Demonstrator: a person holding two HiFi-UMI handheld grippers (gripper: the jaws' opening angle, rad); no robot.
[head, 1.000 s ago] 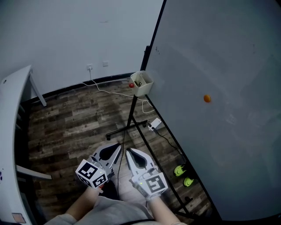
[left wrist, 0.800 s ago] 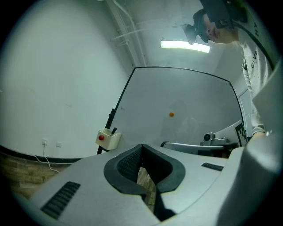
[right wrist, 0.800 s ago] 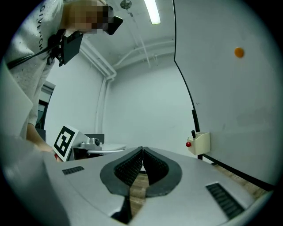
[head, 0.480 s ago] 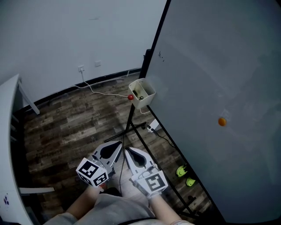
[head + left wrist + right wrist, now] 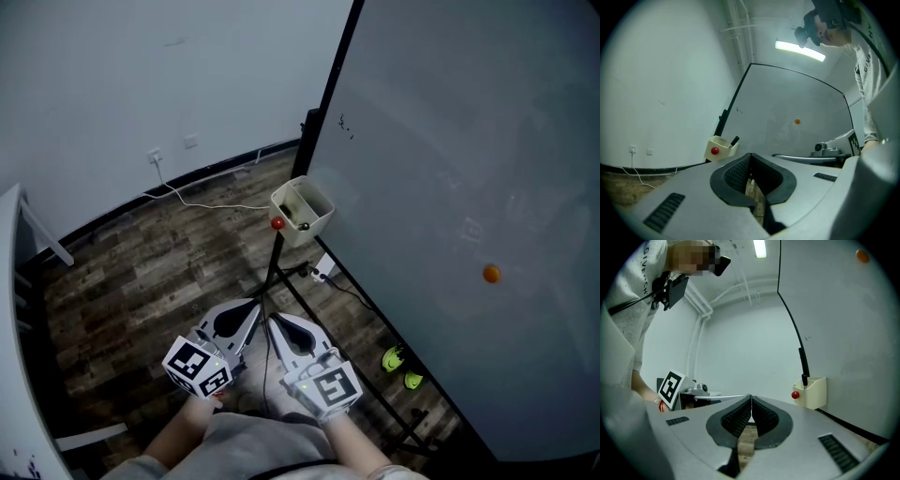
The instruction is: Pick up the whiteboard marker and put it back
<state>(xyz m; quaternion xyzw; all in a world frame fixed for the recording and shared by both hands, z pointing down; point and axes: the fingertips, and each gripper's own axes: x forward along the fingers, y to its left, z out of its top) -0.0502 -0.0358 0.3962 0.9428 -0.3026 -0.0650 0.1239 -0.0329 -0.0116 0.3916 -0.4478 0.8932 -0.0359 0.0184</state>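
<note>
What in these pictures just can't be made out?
Marker: left gripper view shows only its dark top; the holder box hides the rest.
Scribbles on the whiteboard: head view, too small to read.
Green things on the floor: head view, too small to identify.

Office or classroom, standing whiteboard (image 5: 450,141), wood-look floor (image 5: 159,272), wall sockets (image 5: 190,142)

Whiteboard marker (image 5: 735,139): dark, and only the top end can be seen. It's parked in the small cream holder box (image 5: 720,144), sticking out over the rim at a slant and tipped toward the whiteboard (image 5: 787,103). The box is hung on the board's black edge frame, well above the floor. No ink colour or label can be made out.
</note>
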